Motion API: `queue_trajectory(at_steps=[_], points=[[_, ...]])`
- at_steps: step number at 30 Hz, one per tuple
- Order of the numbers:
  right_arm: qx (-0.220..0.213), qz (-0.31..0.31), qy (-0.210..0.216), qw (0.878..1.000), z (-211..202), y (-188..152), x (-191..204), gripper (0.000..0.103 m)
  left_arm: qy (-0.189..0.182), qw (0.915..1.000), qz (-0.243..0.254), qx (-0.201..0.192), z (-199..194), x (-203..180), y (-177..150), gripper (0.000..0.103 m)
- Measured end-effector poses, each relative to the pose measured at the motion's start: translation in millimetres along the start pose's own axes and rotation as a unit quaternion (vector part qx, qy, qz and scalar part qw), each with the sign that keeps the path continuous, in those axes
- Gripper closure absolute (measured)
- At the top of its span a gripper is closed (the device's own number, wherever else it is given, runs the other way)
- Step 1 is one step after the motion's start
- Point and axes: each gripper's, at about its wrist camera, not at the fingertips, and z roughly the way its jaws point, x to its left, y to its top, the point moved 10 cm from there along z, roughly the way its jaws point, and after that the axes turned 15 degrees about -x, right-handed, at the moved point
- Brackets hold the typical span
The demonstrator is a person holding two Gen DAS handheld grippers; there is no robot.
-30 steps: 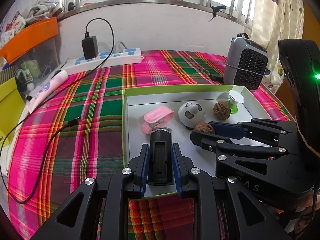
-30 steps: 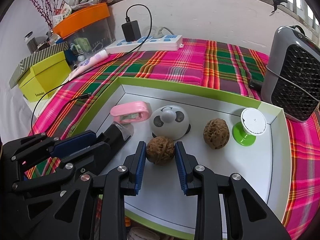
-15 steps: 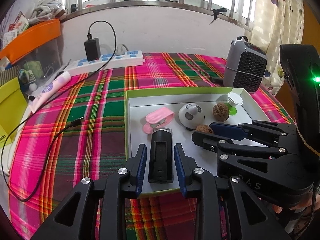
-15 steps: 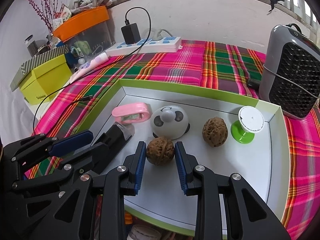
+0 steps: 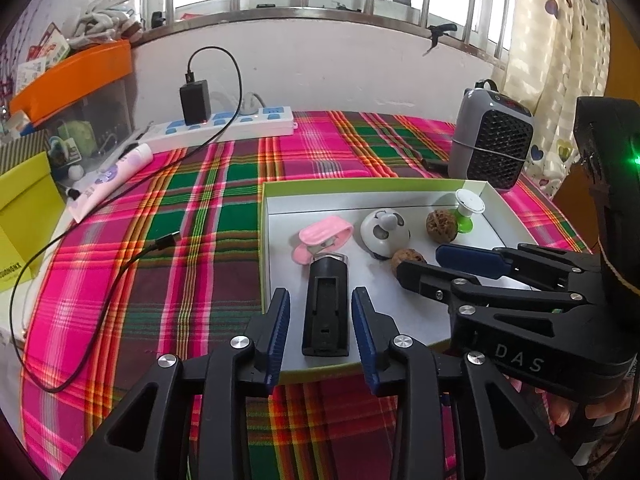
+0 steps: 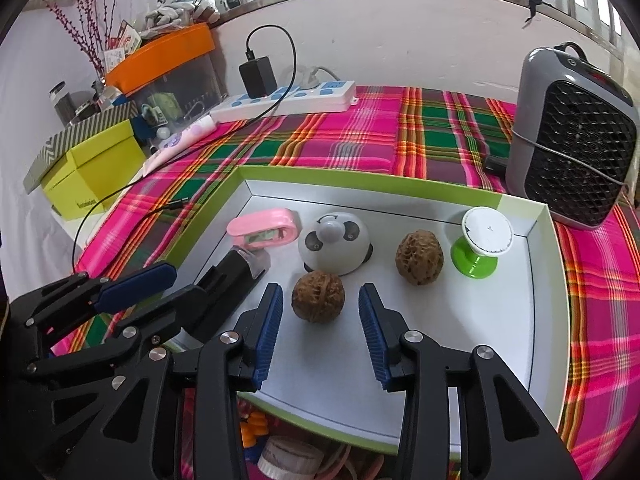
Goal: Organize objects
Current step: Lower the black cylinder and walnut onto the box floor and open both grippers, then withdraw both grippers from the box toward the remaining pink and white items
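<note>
— Where's each gripper at?

— Both are over the tray [image 5: 400, 185]. The left gripper [image 5: 320, 324] has its jaws released, spread either side of the black block [image 5: 326, 308], with a gap on both sides. The block lies flat on the tray floor near the front left, not held.

— Which way does the block run?

— Its long axis points straight away from the left gripper, in line with the fingers, so the jaws face its two long sides. Its near end sits between the pads; the far end reaches toward the pink clip [image 5: 324, 236].

— And the right?

— The right gripper [image 6: 320, 328] is released too. The near walnut [image 6: 318, 297] sits on the tray between its fingertips, slightly out toward the tips and touching neither pad.

— Anything crowding them?

— The panda toy [image 6: 335, 245] is just behind that walnut, very close. The second walnut [image 6: 419, 258] and the green stand [image 6: 482, 242] are off to the right, apart from it.

— So who's nearer what?

— Left for the block, right for the walnut. I'd guess either one only needs squeezing shut to pick up.
</note>
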Motion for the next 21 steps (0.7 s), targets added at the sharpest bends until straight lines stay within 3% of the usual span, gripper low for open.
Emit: queue_trajectory(at_steps=[21], points=[[-0.053,0.022,-0.021,0.998,-57,2,-10,0.062,-0.004,0.9994,-0.022,-0.026,-37,-3,-7,0.072]])
